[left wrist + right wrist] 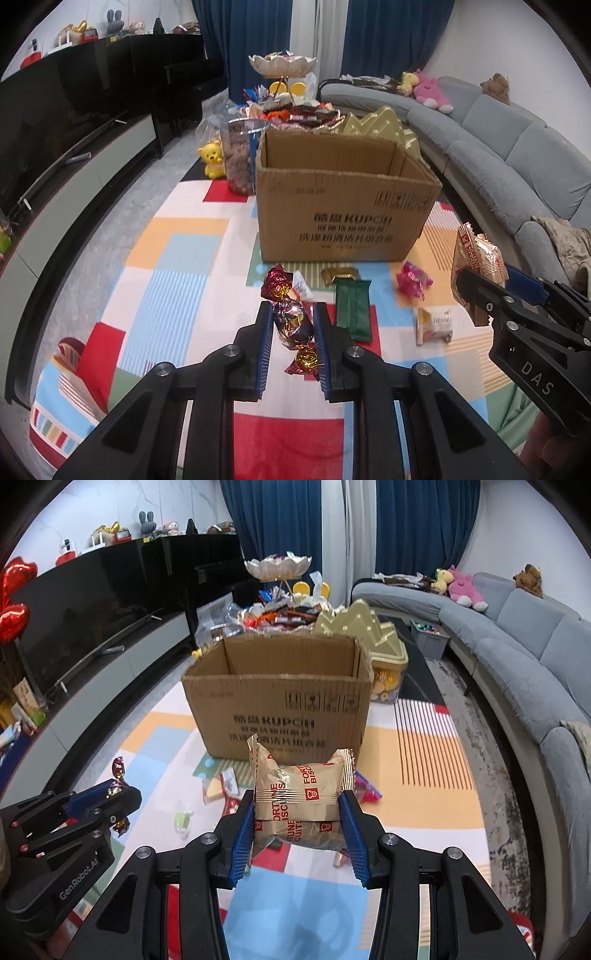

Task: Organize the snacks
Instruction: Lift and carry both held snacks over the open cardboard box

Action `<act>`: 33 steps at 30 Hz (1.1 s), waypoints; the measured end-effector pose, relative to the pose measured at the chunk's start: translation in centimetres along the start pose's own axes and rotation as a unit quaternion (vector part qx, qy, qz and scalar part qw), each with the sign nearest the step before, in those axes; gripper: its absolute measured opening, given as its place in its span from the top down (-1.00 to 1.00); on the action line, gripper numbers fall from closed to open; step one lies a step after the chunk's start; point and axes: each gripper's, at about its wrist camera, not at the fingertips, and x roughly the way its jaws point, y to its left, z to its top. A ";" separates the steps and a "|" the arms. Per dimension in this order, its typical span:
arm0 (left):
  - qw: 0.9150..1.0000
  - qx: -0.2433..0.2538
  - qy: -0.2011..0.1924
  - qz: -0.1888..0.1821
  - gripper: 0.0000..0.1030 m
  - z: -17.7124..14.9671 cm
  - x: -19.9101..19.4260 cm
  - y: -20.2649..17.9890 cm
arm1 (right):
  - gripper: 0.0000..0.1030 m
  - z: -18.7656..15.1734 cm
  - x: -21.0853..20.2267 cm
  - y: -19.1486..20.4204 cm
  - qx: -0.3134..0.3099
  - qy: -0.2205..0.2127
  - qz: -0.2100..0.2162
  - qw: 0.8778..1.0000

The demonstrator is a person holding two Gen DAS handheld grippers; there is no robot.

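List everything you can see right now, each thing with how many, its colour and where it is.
cardboard box: one, brown, open, standing on the mat ahead of both grippers
play mat: one, multicoloured blocks, on the floor
foil-wrapped candy: one, maroon and gold, between the left gripper's pads
biscuit packet: one, gold with red print, between the right gripper's pads
green packet: one, dark green, on the mat before the box
pink wrapper: one, on the mat right of the green packet
sofa: one, grey, curved, at right
curtains: blue, behind the box
left gripper: black with blue pads, shut on the candy
right gripper: black with blue pads, shut on the packet
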 end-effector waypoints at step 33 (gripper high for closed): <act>0.996 0.056 -0.037 -0.057 0.57 17.2 5.1 -0.7 | 0.11 15.4 5.8 -1.5 0.004 -0.031 0.004 1.000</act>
